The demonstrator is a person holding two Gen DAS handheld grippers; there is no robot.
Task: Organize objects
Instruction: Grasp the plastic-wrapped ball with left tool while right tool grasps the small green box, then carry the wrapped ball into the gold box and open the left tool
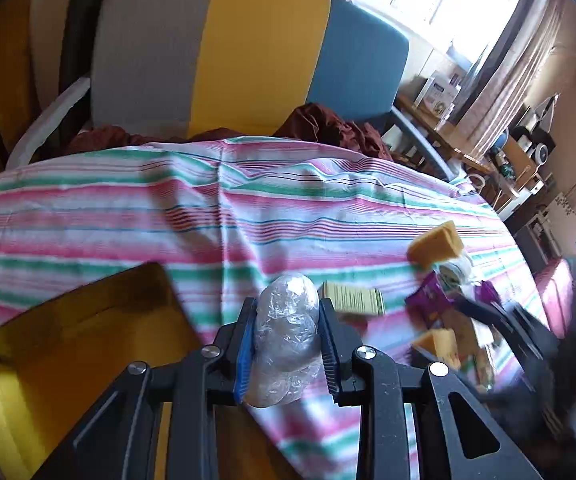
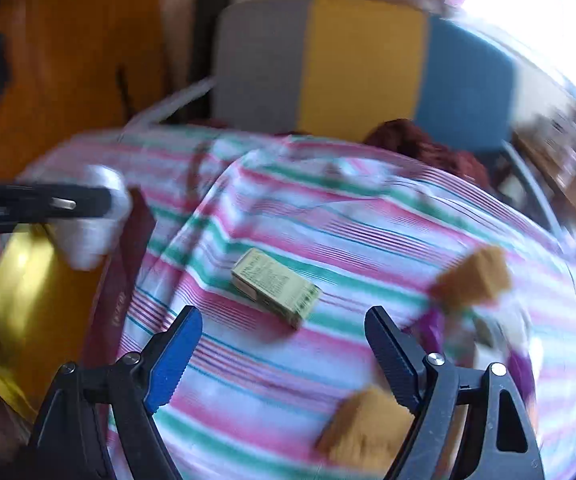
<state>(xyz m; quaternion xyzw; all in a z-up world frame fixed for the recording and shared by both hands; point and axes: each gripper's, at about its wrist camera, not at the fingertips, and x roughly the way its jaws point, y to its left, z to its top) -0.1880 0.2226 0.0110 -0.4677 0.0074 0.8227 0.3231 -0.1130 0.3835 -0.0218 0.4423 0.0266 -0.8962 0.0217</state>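
Left wrist view: the left tool (image 1: 288, 312) is clamped on a lump wrapped in clear plastic film (image 1: 286, 332), which sits upright between its two fingers, above the striped cloth (image 1: 168, 216) covering the desk. Just to the left lies an open box with a yellow inside (image 1: 60, 352). To the right of the lump, a small pale green carton (image 1: 354, 299) lies flat on the cloth. Further right are two orange sponges, one farther away (image 1: 435, 245) and one nearer (image 1: 438, 345), with a purple packet (image 1: 428, 300) between them. The right tool (image 1: 500, 320), blurred, reaches in from the right edge over these things. Behind the desk stands a chair with a grey, yellow and blue back (image 1: 248, 52).

Right wrist view: the picture is blurred. The right tool (image 2: 284, 344) has its fingers spread wide apart, holding nothing, above the striped cloth (image 2: 328, 220). The green carton (image 2: 276, 286) lies beyond the fingers, between them. One sponge (image 2: 474, 278) lies to the right, another (image 2: 368, 426) beside the right finger. At the left edge, the left tool (image 2: 106, 200) holds the wrapped lump (image 2: 96, 236) over the yellow box (image 2: 28, 280).
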